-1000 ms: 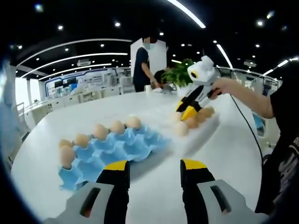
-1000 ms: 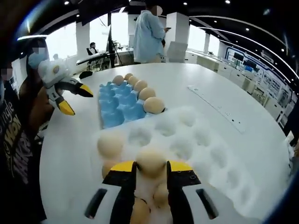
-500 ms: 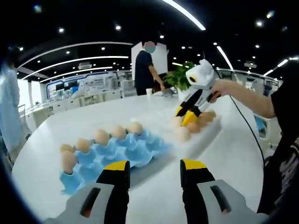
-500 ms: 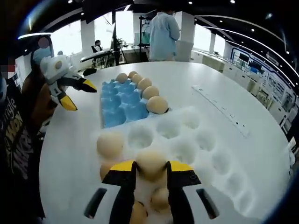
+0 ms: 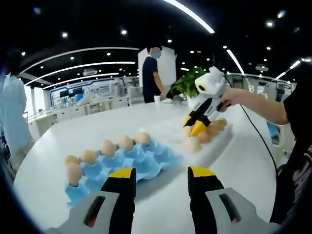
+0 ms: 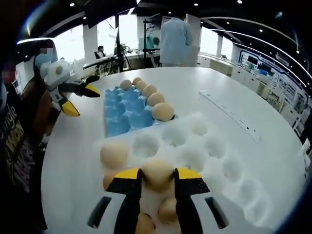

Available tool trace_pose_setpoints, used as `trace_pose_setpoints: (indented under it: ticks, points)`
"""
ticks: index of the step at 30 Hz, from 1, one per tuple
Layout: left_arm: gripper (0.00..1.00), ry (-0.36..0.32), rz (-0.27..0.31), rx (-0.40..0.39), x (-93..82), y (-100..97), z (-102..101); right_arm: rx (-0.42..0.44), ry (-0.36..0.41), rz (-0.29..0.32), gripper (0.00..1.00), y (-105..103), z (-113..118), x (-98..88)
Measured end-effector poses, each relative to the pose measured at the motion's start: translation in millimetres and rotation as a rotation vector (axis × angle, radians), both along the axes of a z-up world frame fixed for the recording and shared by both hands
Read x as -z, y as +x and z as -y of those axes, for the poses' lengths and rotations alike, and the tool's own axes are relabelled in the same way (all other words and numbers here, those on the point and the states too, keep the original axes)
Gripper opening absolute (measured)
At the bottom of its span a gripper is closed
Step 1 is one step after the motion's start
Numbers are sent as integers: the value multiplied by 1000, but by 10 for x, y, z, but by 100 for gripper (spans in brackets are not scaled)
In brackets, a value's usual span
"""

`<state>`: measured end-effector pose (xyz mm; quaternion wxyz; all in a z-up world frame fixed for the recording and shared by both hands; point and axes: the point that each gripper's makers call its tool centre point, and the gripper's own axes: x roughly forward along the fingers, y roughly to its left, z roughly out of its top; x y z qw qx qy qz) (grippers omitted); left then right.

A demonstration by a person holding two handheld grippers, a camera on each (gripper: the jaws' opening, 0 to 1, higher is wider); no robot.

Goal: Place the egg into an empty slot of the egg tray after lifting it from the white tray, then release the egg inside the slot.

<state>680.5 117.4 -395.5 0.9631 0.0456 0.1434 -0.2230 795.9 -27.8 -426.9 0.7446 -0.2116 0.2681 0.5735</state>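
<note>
With the jaws of the right gripper [image 6: 157, 176] closed around an egg [image 6: 157, 171] over the near end of the white tray [image 6: 229, 170], the step in hand looks like the pick: egg gripped, lift just starting or about to, can't tell if it's clear of its pocket. More eggs sit in the white tray near the jaws, one loose egg [image 6: 114, 152] just left of the held one. Next move calls for a straight lift, then a carry far-left to the blue egg tray [image 6: 122, 114], which butts against the white tray's far edge. Its right column is filled with eggs; the rest of the slots look empty, so aim there and only then open.

Left gripper [image 5: 161, 175] hangs idle, jaws apart with nothing between them, pointing at the blue egg tray from the other side. Farther off in the left gripper view, a hand [image 5: 233, 93] holds the right gripper tilted down onto the white tray.
</note>
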Motion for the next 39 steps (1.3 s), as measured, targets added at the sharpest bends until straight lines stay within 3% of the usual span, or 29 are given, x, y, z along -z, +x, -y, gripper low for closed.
trace_pose_setpoints:
  ticks: [8,16,39]
  points:
    - [43,6,17,11,-77,-18,22,38,26,-40,28,4,2,-6]
    - [43,1,2,3,-2,-63,-4,72,72,-83,28,-7,6,-79]
    - [43,-33,13,26,7,-65,83,77,93,-40,28,-65,-179,-383]
